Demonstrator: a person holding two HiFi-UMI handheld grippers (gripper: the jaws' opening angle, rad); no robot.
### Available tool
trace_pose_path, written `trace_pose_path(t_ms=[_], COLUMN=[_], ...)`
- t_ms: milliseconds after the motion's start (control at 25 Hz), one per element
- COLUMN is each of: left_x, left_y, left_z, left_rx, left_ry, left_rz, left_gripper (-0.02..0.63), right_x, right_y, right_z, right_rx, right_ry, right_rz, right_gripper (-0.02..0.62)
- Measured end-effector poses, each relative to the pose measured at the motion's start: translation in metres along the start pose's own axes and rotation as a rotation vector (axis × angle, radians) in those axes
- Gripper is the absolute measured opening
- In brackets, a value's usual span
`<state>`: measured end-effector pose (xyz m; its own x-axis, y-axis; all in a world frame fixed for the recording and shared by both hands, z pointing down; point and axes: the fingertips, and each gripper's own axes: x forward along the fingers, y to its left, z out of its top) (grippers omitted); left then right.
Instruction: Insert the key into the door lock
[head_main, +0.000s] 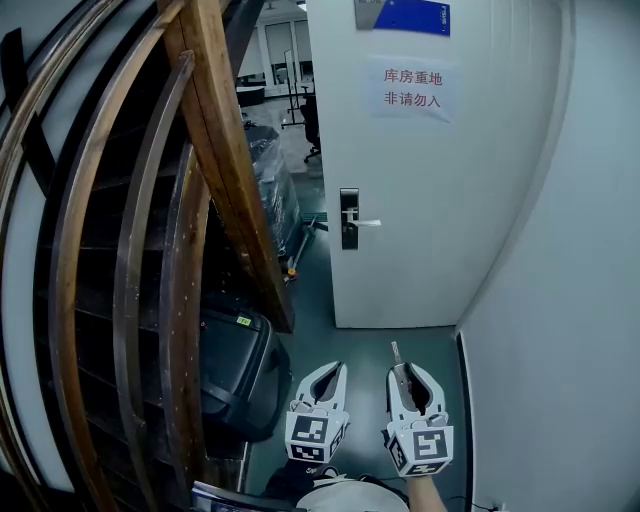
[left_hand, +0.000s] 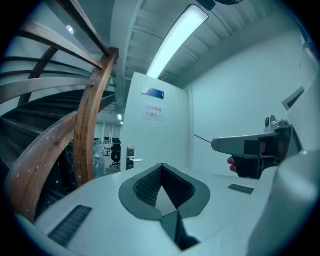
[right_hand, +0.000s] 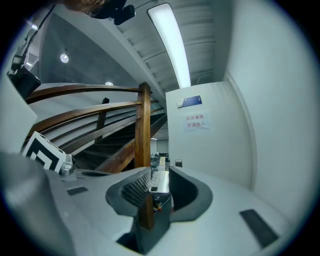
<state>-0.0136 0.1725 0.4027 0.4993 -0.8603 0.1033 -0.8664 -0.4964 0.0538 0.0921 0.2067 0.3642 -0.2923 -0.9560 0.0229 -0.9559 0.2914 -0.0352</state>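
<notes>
Cool, dim bluish light from a ceiling strip lamp; fisheye edges curve and darken; stairs lie in shadow.

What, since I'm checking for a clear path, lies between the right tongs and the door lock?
Only bare floor. In the head view, nothing stands between the right tongs, shut on the key, and the door lock.
</notes>
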Motion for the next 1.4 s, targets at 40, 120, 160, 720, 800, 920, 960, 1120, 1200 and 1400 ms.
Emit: trace_pose_path(t_ms=[40,120,160,720,800,920,960,1120,1200,1400], left_x=[0.000,0.001,0.001,0.000,0.005,0.026,0.035,0.082,0.112,0.196], left_y=[0.002,0.007,0.009,0.052,0.057,0.073,0.079,0.104,0.119,0.151], left_z=[-0.001,-0.003,-0.004,-0.045,-0.052,-0.054,-0.054,-0.049,-0.046,-0.034], left_rx=[-0.002,-0.005,-0.007,-0.066,-0.077,-0.082,-0.078,-0.046,-0.024,0.006], left_ry=[0.002,0.007,0.008,0.074,0.093,0.097,0.097,0.098,0.099,0.068], left_rz=[-0.001,-0.002,-0.002,-0.008,-0.005,0.021,0.029,0.062,0.084,0.150], left_gripper=[0.005,0.005,0.005,0.005,0.005,0.005,0.005,0.005,0.005,0.005], right_x=[0.002,0.006,0.008,0.040,0.049,0.077,0.088,0.141,0.172,0.245], right_y=[0.001,0.003,0.004,0.029,0.027,0.022,0.020,0.005,-0.007,-0.041], right_z=[0.000,-0.002,-0.004,-0.044,-0.051,-0.054,-0.056,-0.066,-0.068,-0.068], right_rx=[0.002,0.013,0.021,0.061,0.067,0.066,0.067,0.086,0.090,0.081], right_ry=[0.000,0.000,0.001,0.076,0.097,0.099,0.098,0.100,0.097,0.096], right_rz=[-0.001,-0.001,-0.001,-0.017,-0.018,0.007,0.017,0.058,0.080,0.133], right_gripper=[0.119,0.120,0.120,0.120,0.120,0.120,0.120,0.120,0.120,0.120])
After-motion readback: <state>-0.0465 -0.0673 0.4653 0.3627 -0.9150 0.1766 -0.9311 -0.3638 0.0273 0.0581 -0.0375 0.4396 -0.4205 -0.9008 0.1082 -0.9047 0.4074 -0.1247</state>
